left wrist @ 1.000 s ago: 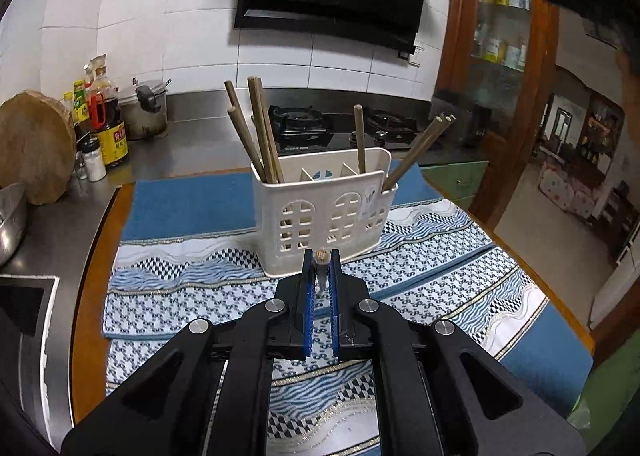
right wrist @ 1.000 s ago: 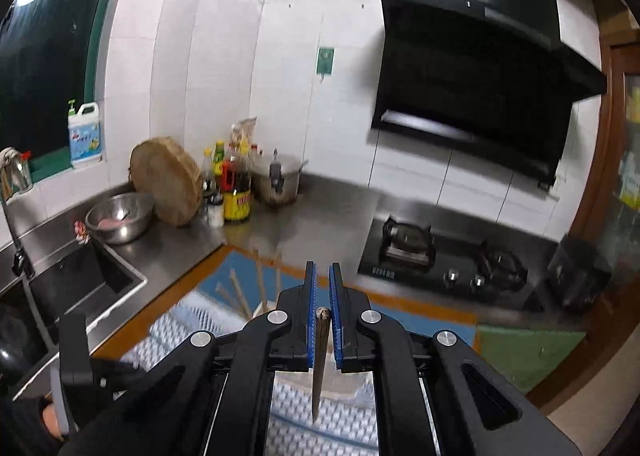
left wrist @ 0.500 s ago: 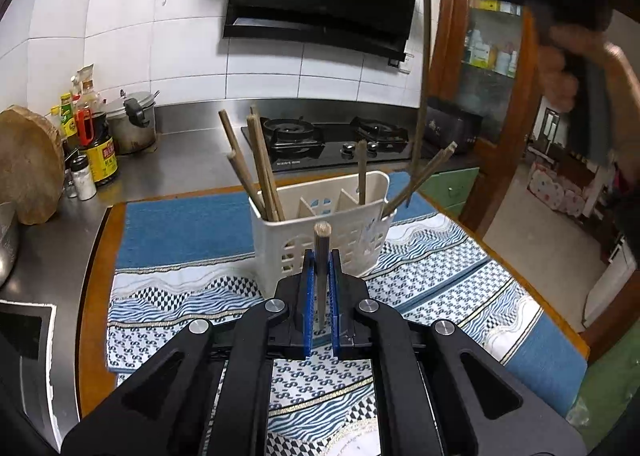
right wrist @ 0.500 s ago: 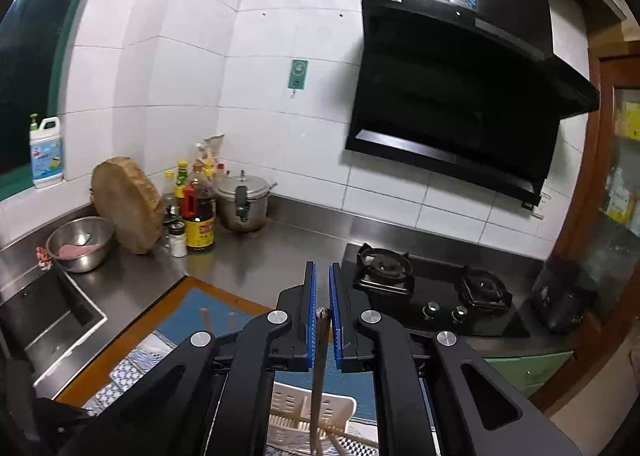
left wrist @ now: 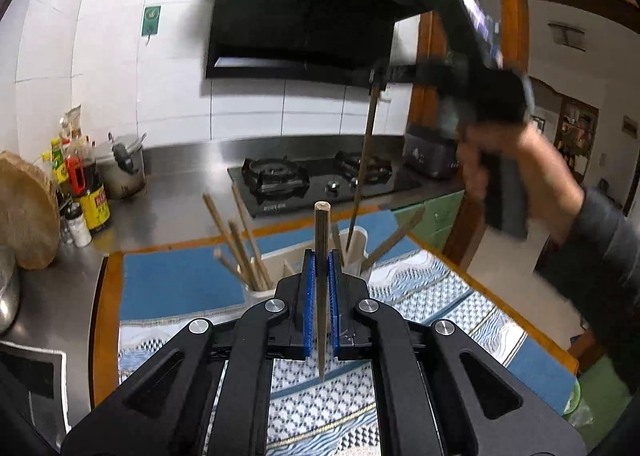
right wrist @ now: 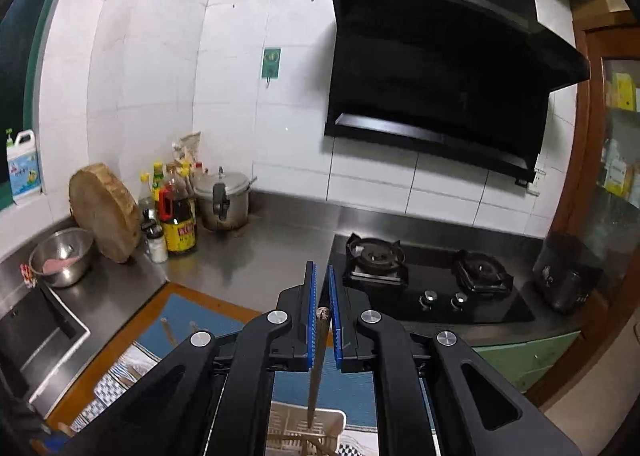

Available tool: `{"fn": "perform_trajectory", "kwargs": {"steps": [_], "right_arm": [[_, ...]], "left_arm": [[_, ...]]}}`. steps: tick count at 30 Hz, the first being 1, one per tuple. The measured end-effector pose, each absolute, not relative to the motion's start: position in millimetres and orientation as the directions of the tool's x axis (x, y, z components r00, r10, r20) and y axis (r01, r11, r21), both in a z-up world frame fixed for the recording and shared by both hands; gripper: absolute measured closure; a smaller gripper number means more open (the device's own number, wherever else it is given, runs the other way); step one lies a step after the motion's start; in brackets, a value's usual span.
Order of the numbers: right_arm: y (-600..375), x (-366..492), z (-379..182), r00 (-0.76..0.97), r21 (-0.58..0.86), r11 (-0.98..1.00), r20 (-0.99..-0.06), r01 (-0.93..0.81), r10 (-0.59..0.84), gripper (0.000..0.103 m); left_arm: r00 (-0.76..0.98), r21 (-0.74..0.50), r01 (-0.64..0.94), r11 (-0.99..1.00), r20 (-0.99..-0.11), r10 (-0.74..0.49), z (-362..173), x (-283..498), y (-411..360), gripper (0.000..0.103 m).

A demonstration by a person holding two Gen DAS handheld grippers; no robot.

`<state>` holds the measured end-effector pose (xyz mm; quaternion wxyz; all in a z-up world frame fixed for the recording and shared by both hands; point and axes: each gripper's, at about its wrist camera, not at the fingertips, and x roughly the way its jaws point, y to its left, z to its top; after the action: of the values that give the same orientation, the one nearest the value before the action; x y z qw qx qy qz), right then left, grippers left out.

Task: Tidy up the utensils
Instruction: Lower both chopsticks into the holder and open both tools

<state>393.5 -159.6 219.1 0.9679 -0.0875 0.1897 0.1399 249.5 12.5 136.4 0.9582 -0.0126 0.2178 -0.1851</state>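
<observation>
You are holding one wooden chopstick in each pair of tongs above the white caddy (left wrist: 356, 244) on the cloth-covered surface (left wrist: 460, 296) of a home kitchen. The left tongs (left wrist: 321, 288) are pinching their chopstick (left wrist: 321, 240) upright, blunt end up, tip hanging below the blue pads (left wrist: 308, 296). The right tongs (right wrist: 322, 312) are gripping the other chopstick (right wrist: 318, 368) near its top, its tip pointing down toward the caddy's right end, where it is almost at the rim. More chopsticks (left wrist: 240, 252) are already leaning in the caddy's compartments. By the look of it, each stick is handling as light, stiff and smooth, so a pinch at one point is likely letting it pivot or slide; you are probably best taking hold in the thick upper third, square between the pads, leaving the slim tip free to find a compartment. The light plastic caddy may be tipping or shifting if a stick is pressing on its rim.
</observation>
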Motion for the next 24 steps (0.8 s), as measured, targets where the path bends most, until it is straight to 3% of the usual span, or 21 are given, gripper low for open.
{"fn": "perform_trajectory", "kwargs": {"steps": [13,24], "right_arm": [[-170.0,402.2,160.5,0.838,-0.157,0.931,-0.504,-0.328,0.210,0.096],[-198.9,394.5,138.5,0.823,-0.151,0.936,-0.533,-0.318,0.194,0.096]], "left_arm": [[0.904,-0.091,0.286,0.954,-0.305,-0.300,194.9,291.1,17.8,0.098],[0.930,-0.102,0.212,0.972,-0.284,-0.233,190.1,334.9,15.9,0.098]]}}
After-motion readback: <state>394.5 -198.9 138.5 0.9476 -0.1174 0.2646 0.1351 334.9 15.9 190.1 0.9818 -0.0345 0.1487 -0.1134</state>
